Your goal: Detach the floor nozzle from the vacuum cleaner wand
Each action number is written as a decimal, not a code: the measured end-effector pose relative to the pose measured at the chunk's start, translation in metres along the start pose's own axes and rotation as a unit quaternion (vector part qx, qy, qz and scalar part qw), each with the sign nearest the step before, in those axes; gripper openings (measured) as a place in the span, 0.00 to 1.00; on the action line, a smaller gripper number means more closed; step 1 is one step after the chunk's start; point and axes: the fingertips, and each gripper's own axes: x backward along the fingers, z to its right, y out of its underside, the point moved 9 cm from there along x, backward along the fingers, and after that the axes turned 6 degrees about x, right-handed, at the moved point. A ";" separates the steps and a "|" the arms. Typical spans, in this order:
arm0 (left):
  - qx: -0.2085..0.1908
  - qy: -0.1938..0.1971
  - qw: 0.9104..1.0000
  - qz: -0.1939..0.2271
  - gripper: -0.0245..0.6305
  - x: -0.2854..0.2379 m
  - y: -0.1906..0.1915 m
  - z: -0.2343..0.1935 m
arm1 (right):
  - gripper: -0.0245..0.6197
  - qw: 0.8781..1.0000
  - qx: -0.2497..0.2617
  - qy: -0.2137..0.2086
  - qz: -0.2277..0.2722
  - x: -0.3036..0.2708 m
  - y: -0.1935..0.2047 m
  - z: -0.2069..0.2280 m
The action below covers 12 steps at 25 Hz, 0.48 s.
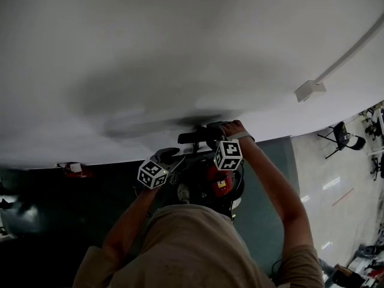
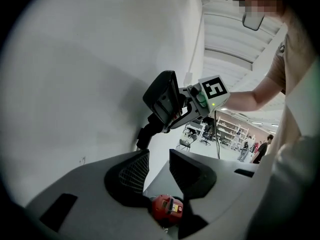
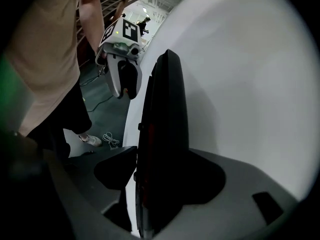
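Note:
The black floor nozzle (image 1: 195, 137) hangs in the air close to a white wall, apart from any wand. My right gripper (image 1: 210, 140) is shut on it, and in the right gripper view the nozzle (image 3: 167, 134) stands on edge and fills the space between the jaws of that gripper (image 3: 165, 160). In the left gripper view, the right gripper (image 2: 187, 106) holds the nozzle (image 2: 162, 99) up ahead. My left gripper (image 2: 159, 156) has its jaws partly apart with nothing between the pads. The red vacuum body (image 2: 167, 208) lies below it, by the person's feet (image 1: 219, 185).
A white wall (image 1: 180, 53) fills the top, with a cable conduit and box (image 1: 310, 90) at right. Folding chairs (image 1: 343, 138) stand far right. A white cord (image 3: 110, 140) lies on the dark floor. A red item (image 1: 75, 170) sits at the wall's foot, left.

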 end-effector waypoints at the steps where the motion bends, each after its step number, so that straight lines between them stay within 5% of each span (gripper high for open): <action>1: -0.002 0.004 1.000 -0.005 0.21 0.001 0.001 -0.002 | 0.47 1.000 -0.001 0.001 -0.003 -0.003 0.000 0.001; 12: -0.007 -0.003 1.000 -0.009 0.21 0.009 0.003 -0.013 | 0.45 1.000 -0.013 -0.001 -0.019 -0.012 -0.005 -0.002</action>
